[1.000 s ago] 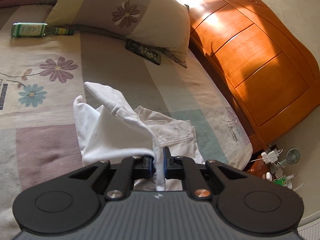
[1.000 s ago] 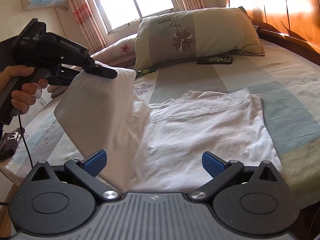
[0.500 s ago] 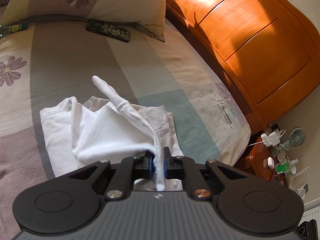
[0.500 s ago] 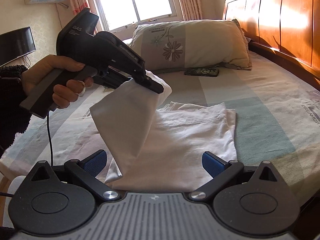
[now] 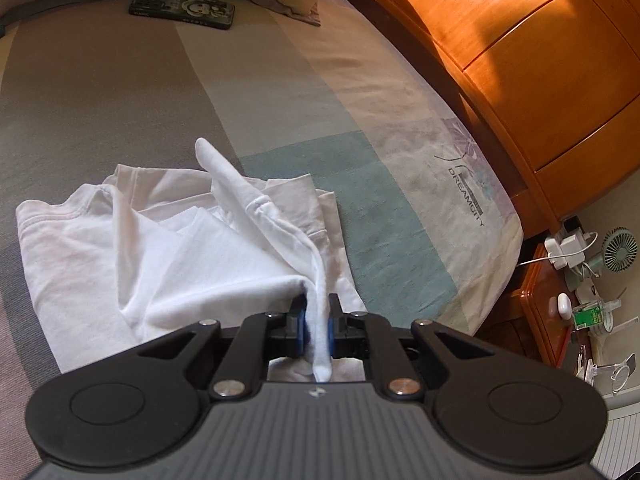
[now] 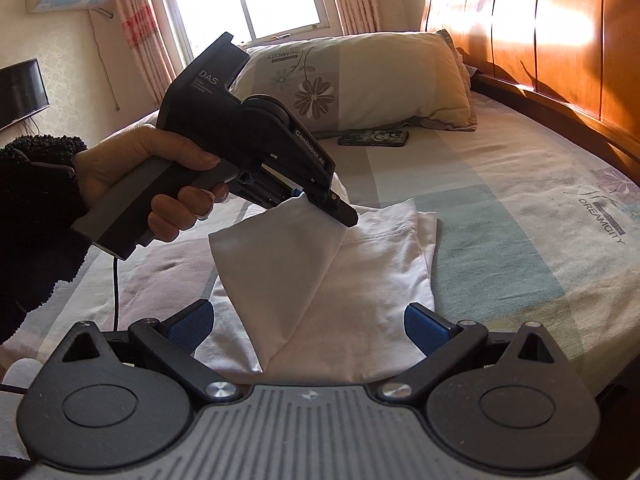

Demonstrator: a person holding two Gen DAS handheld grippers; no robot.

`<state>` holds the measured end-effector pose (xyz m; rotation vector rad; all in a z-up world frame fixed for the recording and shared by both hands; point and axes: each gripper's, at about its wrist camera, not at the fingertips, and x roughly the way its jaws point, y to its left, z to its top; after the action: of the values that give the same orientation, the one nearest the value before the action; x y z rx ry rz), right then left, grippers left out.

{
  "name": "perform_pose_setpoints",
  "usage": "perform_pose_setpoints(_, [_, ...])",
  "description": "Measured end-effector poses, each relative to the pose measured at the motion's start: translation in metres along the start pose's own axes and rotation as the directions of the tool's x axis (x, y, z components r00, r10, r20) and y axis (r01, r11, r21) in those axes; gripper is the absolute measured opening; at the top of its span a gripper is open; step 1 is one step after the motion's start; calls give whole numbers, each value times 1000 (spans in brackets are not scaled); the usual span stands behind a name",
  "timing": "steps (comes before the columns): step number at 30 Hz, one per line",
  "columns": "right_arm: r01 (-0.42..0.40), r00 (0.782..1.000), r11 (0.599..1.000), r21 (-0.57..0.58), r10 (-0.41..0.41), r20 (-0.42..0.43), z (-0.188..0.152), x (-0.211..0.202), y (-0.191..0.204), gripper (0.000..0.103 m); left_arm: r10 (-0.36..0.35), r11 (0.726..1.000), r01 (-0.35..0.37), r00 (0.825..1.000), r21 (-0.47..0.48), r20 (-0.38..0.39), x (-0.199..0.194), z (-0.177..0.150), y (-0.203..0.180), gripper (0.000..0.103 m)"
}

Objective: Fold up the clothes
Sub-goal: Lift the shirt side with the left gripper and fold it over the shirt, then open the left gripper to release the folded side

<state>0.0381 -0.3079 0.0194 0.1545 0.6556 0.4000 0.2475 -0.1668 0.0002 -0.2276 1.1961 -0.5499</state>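
Two grippers: left gripper (image 5: 316, 326) clamps the white shirt (image 5: 132, 248) (lifted fold); right gripper (image 6: 308, 330) gapes wide.

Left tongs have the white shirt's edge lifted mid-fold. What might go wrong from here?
1. The left tongs pinch only a narrow strip of the white shirt; a tug may pull it free, dropping the flap unevenly.
2. The right tongs are open and hold nothing, so the shirt on the bed could drag along and bunch.
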Motion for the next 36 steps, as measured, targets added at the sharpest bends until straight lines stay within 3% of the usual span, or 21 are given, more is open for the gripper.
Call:
perform_pose_setpoints(10, [38,999,999,34,-37,-26,0,9,-19,103,-2,1000,1,998,-26,-64,39,5,1,10])
perform_pose_setpoints(21, [56,998,996,65,-53,-41,-4,15,-28,103,14,1000,-16,997,-22,-76,46,10,-3,10])
perform_pose_setpoints(23, [57,997,996,65,-54,-48,-5,16,-28,103,-2,999,-2,997,-47,-83,48,10,-1,18])
perform_pose_setpoints(25, [61,997,996,60,-58,-50,-5,15,-27,103,-42,995,33,995,-94,-89,48,10,1,37])
perform_pose_setpoints(28, [69,997,996,61,-66,-49,-7,13,-28,103,-89,991,80,993,-103,-81,43,12,-6,53])
perform_pose_setpoints(33, [82,995,994,73,-78,-54,-8,12,-30,103,-155,984,146,985,-99,-83,41,14,-12,71])
perform_pose_setpoints(36, [87,995,993,74,-83,-60,-10,12,-31,103,-135,991,133,979,-25,-152,49,13,-19,75])
